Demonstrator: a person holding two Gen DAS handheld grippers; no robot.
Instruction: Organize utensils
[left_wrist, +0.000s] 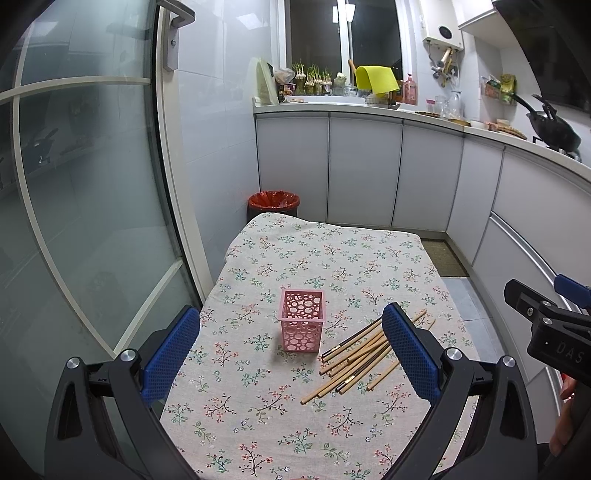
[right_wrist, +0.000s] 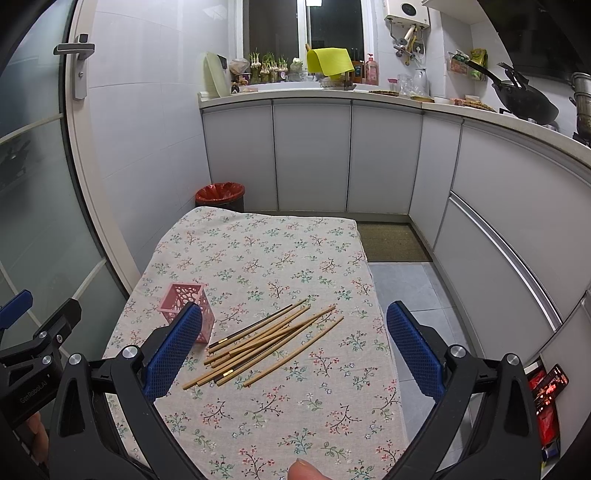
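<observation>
Pink plastic holder (left_wrist: 302, 319) with round cutouts stands upright on the floral tablecloth (left_wrist: 332, 258) covering the worktop, roughly in the middle of the near half. It looks empty from the left wrist view, nothing poking out the top. Just beside the holder, on its right, lies a loose pile of wooden chopsticks (right_wrist: 264, 341), fanned out and crossing each other, a couple with darker ends and small gold bands. They sit close to the holder, but whether any touch it is hard to tell.

Left gripper (left_wrist: 291, 354) hovers over the near edge of the worktop with its blue pads spread wide apart, nothing between them; the holder sits framed in the gap. Right gripper (right_wrist: 293, 349) is also spread wide and empty, with the chopsticks pile showing between its fingers. Behind the holder, past the far end of the worktop, a red-lined bin (left_wrist: 273, 202) stands on the floor against white cabinets (left_wrist: 364, 170).
</observation>
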